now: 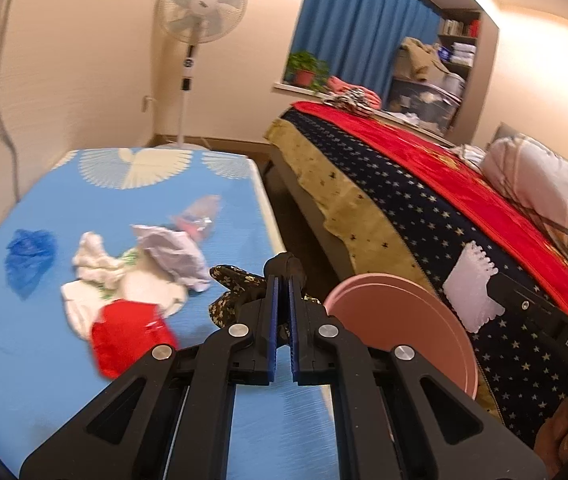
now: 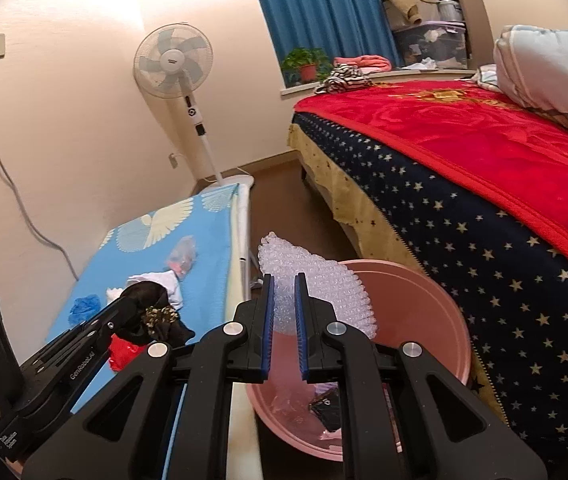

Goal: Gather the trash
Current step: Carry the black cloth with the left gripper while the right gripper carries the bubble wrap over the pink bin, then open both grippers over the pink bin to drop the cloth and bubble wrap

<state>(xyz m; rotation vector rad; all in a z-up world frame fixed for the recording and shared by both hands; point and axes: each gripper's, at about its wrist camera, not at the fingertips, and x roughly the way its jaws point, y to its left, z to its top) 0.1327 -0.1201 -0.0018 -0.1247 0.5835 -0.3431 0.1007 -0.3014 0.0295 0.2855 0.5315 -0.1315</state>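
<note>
My left gripper (image 1: 282, 285) is shut on a dark floral scrap of cloth (image 1: 232, 282), held over the right edge of the blue-covered table (image 1: 24, 360). My right gripper (image 2: 284, 282) is shut on a sheet of bubble wrap (image 2: 323, 284) above the pink basin (image 2: 435, 320). The basin sits between the table and the bed, with a black item (image 2: 327, 413) and clear plastic inside. On the table lie a red wrapper (image 1: 130, 338), crumpled white paper (image 1: 178, 256), white tissue (image 1: 94, 260), a blue bag (image 1: 30, 260) and a clear plastic bag (image 1: 200, 216).
A bed (image 2: 483, 240) with a starred navy blanket and red cover fills the right side, close beside the basin. A pillow (image 2: 555, 68) lies on it. A standing fan (image 2: 174, 62) is at the table's far end. A cable (image 2: 8, 184) hangs down the left wall.
</note>
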